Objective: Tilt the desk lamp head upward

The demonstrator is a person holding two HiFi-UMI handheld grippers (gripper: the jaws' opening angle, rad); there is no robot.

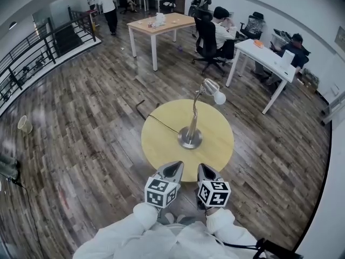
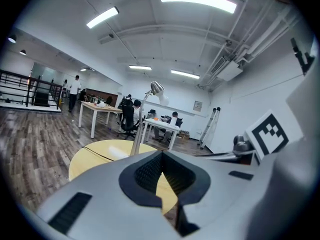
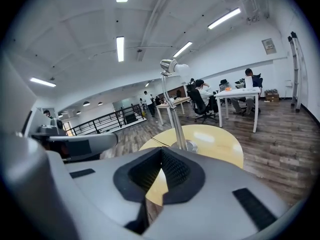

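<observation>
Head view: brushed-metal desk lamp (image 1: 191,129), round base, thin curved neck, head (image 1: 209,86) with white bulb, upright mid round yellow bench (image 1: 161,144). Clenched and empty at near rim, apart from lamp: left gripper (image 1: 174,169), right gripper (image 1: 204,171).

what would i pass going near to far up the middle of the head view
left claw and right claw → yellow round table → lamp base → lamp head → wooden desk
</observation>
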